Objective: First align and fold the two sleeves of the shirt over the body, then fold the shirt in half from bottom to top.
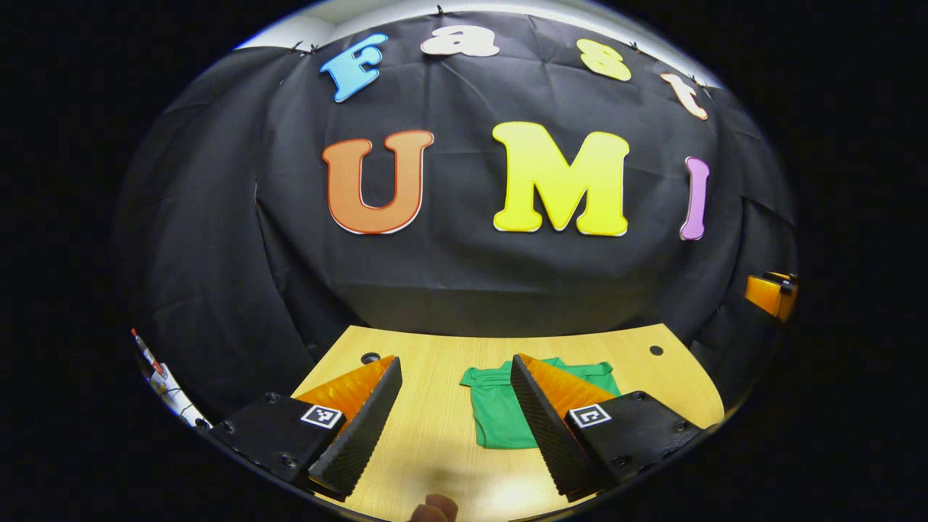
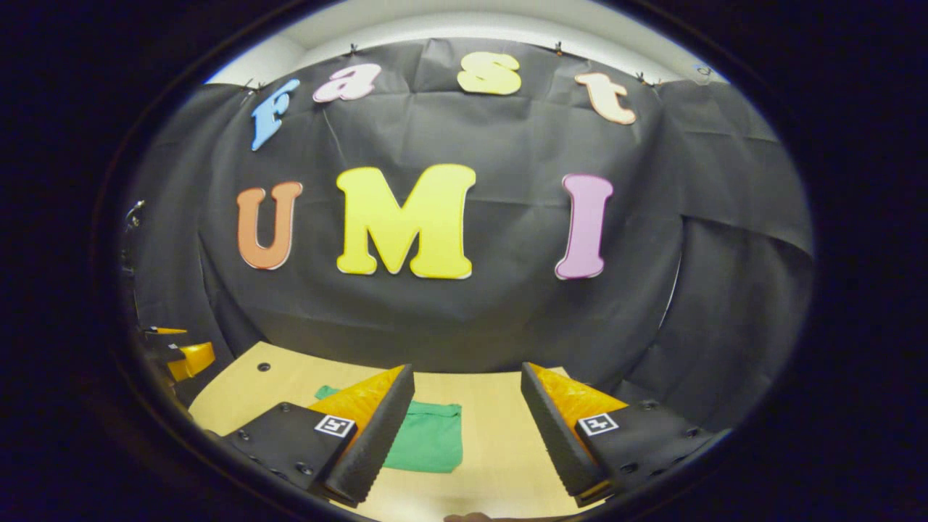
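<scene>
The small green knit shirt (image 1: 500, 413) lies flat on the pale wooden table (image 1: 435, 435), collar toward the black cloth wall, well ahead of both claws. It looks light, soft and limp, so I judge it will drape and crease rather than hold a shape, and may slide a little on the smooth tabletop. The sensible places to pinch are the outer ends of the short sleeves, then the two bottom hem corners for the last fold (a thin single layer each, easy to miss).

The left claw (image 1: 455, 420) hangs above the near table edge with its jaws wide apart and nothing between them. The right claw (image 2: 467, 428) is likewise spread and empty.

The left gripper view gives the neckline and one sleeve, with the shirt's other side hidden behind its own finger. The right gripper view shows the hem and a bottom corner clearly.
</scene>
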The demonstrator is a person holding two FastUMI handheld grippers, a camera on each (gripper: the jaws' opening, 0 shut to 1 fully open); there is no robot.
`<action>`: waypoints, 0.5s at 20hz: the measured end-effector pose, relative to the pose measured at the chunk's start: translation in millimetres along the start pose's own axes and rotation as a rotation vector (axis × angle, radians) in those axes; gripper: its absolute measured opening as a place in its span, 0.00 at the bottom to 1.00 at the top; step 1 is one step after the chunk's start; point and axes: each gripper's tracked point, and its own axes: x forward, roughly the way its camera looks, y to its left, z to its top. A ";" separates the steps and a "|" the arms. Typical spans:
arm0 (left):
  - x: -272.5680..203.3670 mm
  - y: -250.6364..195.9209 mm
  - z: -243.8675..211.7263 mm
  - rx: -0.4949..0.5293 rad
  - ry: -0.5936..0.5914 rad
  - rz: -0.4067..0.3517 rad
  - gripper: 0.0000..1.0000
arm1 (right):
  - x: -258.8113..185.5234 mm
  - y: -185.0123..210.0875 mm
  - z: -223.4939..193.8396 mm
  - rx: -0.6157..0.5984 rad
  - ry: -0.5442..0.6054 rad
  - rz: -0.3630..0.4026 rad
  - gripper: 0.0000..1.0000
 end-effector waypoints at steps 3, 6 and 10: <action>-44.4 -6.4 5.6 -0.021 -0.032 -0.008 0.97 | -44.0 12.9 -3.9 -0.016 -0.025 0.038 0.95; -77.4 -12.9 4.9 -0.018 -0.058 -0.019 0.97 | -82.2 28.8 -19.3 0.010 -0.003 0.064 0.94; -120.0 -13.4 -11.1 -0.030 -0.106 -0.006 0.97 | -117.9 48.2 -12.5 -0.045 -0.060 0.113 0.95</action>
